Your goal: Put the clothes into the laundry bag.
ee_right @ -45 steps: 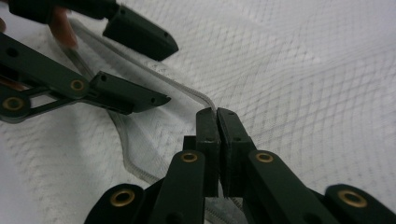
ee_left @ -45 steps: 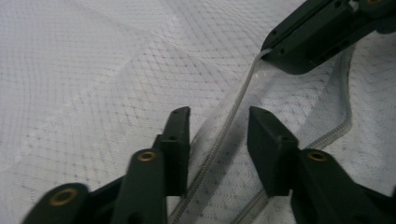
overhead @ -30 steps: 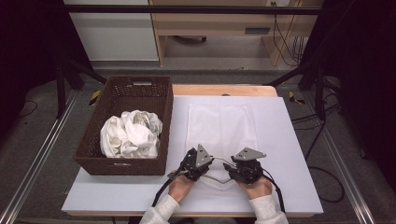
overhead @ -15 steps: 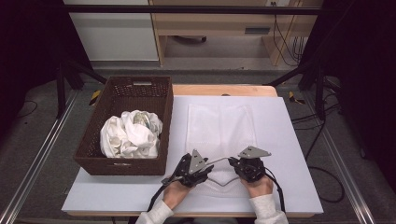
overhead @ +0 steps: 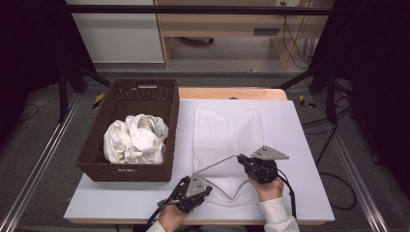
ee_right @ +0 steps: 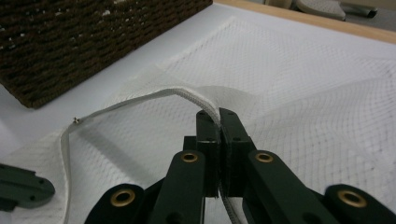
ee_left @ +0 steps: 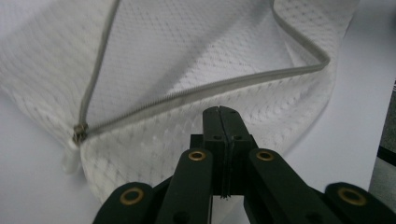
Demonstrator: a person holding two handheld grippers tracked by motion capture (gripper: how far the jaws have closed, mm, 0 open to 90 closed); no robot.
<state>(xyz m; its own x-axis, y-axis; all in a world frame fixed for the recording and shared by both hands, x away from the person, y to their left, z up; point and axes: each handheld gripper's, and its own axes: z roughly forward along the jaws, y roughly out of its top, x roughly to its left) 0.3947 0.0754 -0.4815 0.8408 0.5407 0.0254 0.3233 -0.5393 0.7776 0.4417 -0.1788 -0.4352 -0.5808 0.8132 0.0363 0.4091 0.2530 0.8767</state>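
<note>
Both pairs of jaws are pressing fully together on the white mesh laundry bag (overhead: 227,140), which is lying flat on the white table (overhead: 300,145) just beside the brown wicker basket (overhead: 130,96). At the bag's near end, the right gripper (ee_right: 218,116) is pinching the upper zipper edge (ee_right: 140,100) and lifting it clear of the table, while the left gripper (ee_left: 226,114) is clamping the lower mesh layer just beneath the other zipper tape and pinning it low. Held apart like this, the two grips are likely working to spread the unzipped mouth (overhead: 227,174) into a gap, presumably so the crumpled white laundry (overhead: 135,137) sitting in the basket can go in. At the far left of the opening, the zipper slider (ee_left: 80,130) is resting where the two tapes meet
</note>
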